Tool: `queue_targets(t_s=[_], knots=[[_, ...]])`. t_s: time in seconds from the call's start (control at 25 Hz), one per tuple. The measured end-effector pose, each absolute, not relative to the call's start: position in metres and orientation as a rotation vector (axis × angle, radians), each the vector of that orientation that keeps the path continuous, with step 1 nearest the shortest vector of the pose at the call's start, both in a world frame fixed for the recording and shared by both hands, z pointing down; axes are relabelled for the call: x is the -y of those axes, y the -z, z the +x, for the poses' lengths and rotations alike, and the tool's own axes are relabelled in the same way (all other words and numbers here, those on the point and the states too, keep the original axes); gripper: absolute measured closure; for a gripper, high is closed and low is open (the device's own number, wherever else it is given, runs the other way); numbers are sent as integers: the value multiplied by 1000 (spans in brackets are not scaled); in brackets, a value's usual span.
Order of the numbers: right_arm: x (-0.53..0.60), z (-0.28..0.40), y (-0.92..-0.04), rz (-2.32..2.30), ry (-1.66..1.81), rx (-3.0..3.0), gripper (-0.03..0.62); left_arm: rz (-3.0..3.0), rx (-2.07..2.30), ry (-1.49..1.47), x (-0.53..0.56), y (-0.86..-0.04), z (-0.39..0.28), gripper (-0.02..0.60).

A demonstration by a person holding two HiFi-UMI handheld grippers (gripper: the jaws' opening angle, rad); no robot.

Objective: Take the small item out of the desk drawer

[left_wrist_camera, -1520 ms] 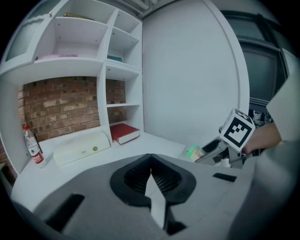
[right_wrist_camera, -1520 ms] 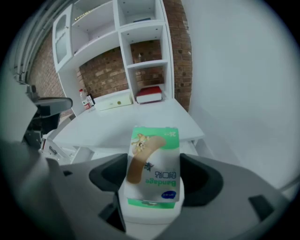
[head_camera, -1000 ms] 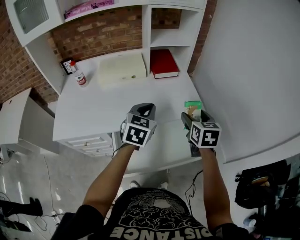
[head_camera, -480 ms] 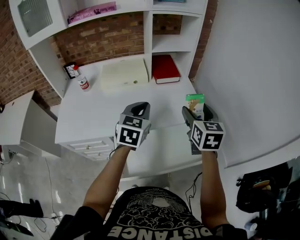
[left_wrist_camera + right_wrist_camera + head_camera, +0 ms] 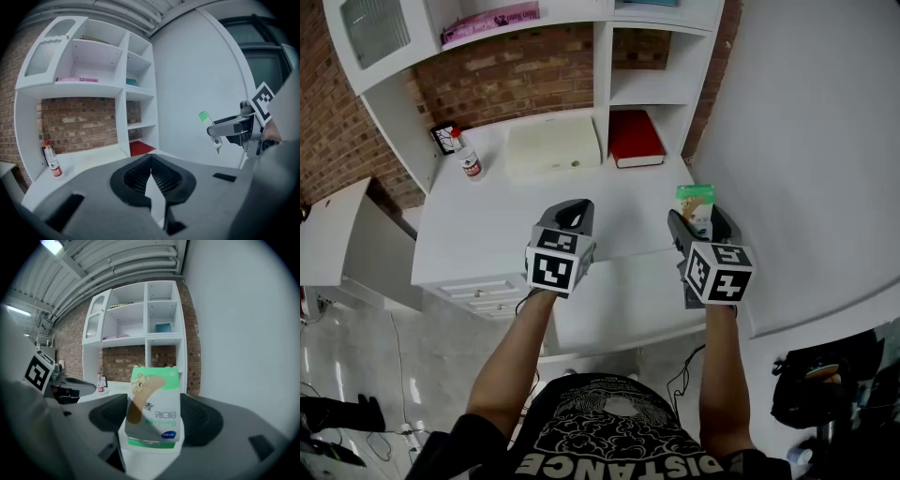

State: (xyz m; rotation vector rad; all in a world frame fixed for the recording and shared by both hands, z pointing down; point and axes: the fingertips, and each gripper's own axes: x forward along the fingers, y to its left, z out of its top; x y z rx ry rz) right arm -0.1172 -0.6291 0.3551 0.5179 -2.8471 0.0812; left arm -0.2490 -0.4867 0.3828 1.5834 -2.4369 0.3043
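A small green and white bandage box (image 5: 154,408) stands upright between the jaws of my right gripper (image 5: 154,423), which is shut on it. In the head view the box (image 5: 695,202) and the right gripper (image 5: 699,223) hang above the right end of the white desk (image 5: 497,225), over the pulled-out drawer (image 5: 619,305). My left gripper (image 5: 572,216) hovers to the left of it above the desk's front edge. Its jaws (image 5: 151,176) meet with nothing between them. The left gripper view also catches the right gripper (image 5: 229,129) and the box (image 5: 206,121).
At the back of the desk lie a red book (image 5: 636,139) and a flat cream case (image 5: 551,145). A small red-labelled bottle (image 5: 470,161) stands at the back left. Small drawers (image 5: 483,292) sit under the desk's left end. A white wall closes the right side.
The right gripper has lifted the bandage box a little higher and farther over the desk. The left gripper has drifted slightly left. Both jaws kept their state.
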Motion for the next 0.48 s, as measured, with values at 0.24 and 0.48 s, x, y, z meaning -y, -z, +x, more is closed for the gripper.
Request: queue_targets(t_s=[0.24, 0.48], knots=[[626, -119, -356, 519, -79, 2845, 246, 1574, 2440, -302, 482, -383, -252, 575], [628, -123, -356, 524, -68, 2842, 246, 1570, 2441, -297, 480, -382, -255, 575]])
